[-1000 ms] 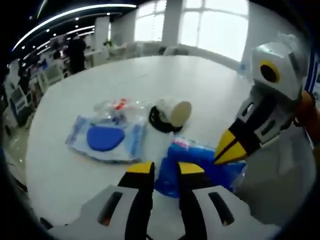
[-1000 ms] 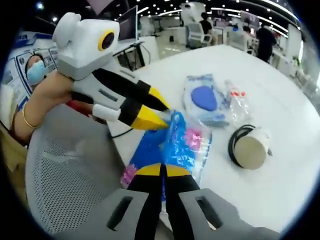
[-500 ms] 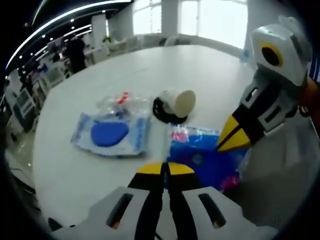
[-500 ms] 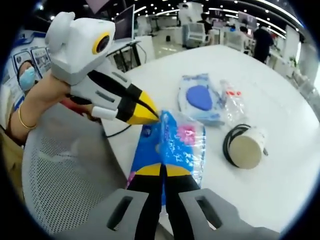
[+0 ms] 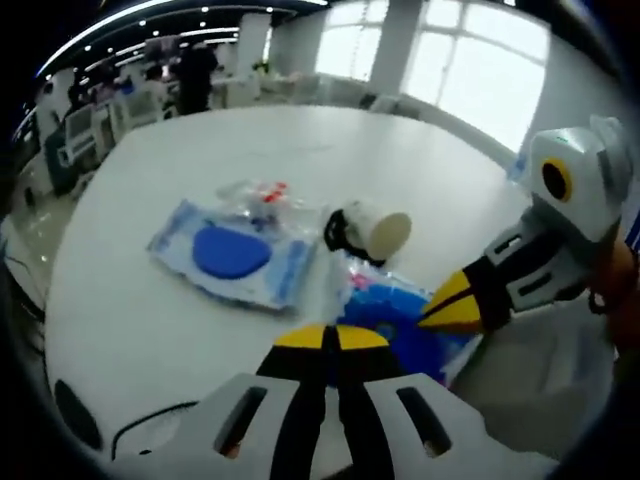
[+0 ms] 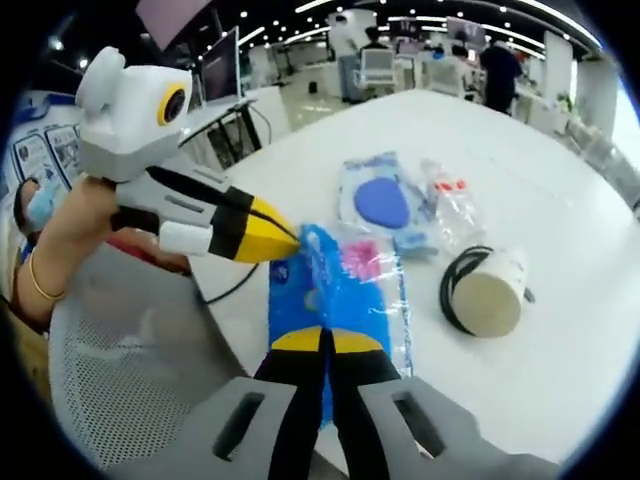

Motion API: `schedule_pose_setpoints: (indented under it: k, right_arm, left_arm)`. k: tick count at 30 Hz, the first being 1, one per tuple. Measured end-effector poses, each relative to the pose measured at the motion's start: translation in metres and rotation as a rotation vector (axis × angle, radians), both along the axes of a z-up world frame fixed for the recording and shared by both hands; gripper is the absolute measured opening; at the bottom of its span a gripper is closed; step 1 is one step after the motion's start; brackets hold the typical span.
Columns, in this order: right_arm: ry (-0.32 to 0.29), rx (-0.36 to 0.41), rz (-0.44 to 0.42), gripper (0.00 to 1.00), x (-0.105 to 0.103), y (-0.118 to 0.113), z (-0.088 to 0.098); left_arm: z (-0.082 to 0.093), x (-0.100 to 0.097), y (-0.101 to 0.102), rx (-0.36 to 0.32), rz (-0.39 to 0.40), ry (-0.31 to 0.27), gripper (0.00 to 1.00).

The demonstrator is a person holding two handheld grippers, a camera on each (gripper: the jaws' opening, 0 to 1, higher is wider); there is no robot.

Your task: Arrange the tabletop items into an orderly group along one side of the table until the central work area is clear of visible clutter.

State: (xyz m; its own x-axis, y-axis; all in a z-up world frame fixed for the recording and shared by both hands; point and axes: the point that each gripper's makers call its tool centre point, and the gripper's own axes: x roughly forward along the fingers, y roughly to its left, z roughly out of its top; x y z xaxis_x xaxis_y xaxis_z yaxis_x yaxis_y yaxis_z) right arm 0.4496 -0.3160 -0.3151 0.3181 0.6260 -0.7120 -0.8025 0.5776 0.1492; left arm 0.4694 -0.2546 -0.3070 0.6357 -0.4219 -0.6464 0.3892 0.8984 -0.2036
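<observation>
Both grippers pinch the same crinkly blue plastic packet with pink print: the right gripper [image 6: 322, 340] has its yellow-tipped jaws pressed together on the packet's near end, and the left gripper [image 6: 285, 236], held by a hand wearing a thin bangle, comes in from the left with its jaws closed on the packet's raised far corner. In the left gripper view, the left gripper [image 5: 322, 337] shows its jaws shut with the blue plastic packet [image 5: 400, 325] just beyond them, and the right gripper [image 5: 440, 310] reaches in from the right onto that packet. All of this sits on a large white round table [image 6: 560, 300], the packet [image 6: 345, 285] lying at the table's near edge beside a grey mesh chair back [image 6: 120, 370]. Further in lies a flat clear pouch holding a blue oval pad [image 6: 380, 200], and touching its side a crumpled clear plastic bag with red bits [image 6: 450, 200]. Near the packet, toward the table's middle, a white paper cup [image 6: 490, 295] lies on its side with a black coiled cable [image 6: 455, 290] looped around it.
</observation>
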Motion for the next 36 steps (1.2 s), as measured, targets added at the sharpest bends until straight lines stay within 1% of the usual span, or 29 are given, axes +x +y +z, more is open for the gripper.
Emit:
schedule_pose_setpoints:
  k: [2, 3, 5, 6, 10, 12, 14, 18, 24, 26, 28, 32, 34, 36]
  right_arm:
    - [0.003, 0.025, -0.005, 0.05, 0.001, 0.003, 0.003]
    - [0.008, 0.048, -0.026, 0.06, 0.002, 0.006, 0.007]
    - [-0.021, 0.065, -0.042, 0.09, 0.007, 0.007, 0.012]
    - [-0.036, 0.076, -0.065, 0.11, 0.010, 0.008, 0.015]
    - [-0.054, 0.106, -0.099, 0.19, 0.015, 0.009, 0.021]
    - [-0.062, 0.112, -0.108, 0.23, 0.016, 0.009, 0.023]
    - [-0.056, 0.130, -0.140, 0.32, 0.018, 0.007, 0.025]
    - [-0.073, 0.133, -0.168, 0.39, 0.021, 0.004, 0.028]
    - [-0.078, 0.105, -0.226, 0.56, 0.023, -0.004, 0.023]
    - [-0.079, 0.098, -0.244, 0.62, 0.023, -0.006, 0.021]
    - [-0.076, 0.096, -0.254, 0.66, 0.024, -0.007, 0.020]
    - [-0.087, 0.106, -0.313, 0.75, 0.028, -0.011, 0.020]
    - [-0.067, 0.108, -0.325, 0.77, 0.026, -0.012, 0.018]
    - [-0.062, 0.106, -0.334, 0.76, 0.025, -0.013, 0.016]
  left_arm:
    - [0.001, 0.000, -0.002, -0.026, 0.006, 0.008, 0.00]
    - [0.001, 0.000, -0.003, -0.040, 0.009, 0.012, 0.00]
    - [0.000, -0.001, -0.003, -0.061, 0.027, 0.026, 0.00]
    - [0.000, -0.001, -0.002, -0.068, 0.036, 0.030, 0.00]
    - [0.001, -0.001, -0.002, -0.090, 0.050, 0.033, 0.00]
    - [0.002, 0.001, -0.001, -0.087, 0.060, 0.031, 0.00]
    - [0.001, 0.001, 0.002, -0.087, 0.077, 0.036, 0.00]
    - [0.001, 0.002, 0.009, -0.098, 0.123, 0.043, 0.00]
    - [0.004, 0.006, 0.024, -0.110, 0.202, 0.028, 0.00]
    - [0.007, 0.007, 0.027, -0.141, 0.230, 0.023, 0.00]
    - [0.009, 0.008, 0.030, -0.166, 0.257, 0.018, 0.00]
    - [0.009, 0.008, 0.036, -0.164, 0.280, 0.013, 0.00]
    - [0.010, 0.009, 0.038, -0.173, 0.297, 0.012, 0.00]
    - [0.010, 0.009, 0.041, -0.170, 0.313, 0.012, 0.00]
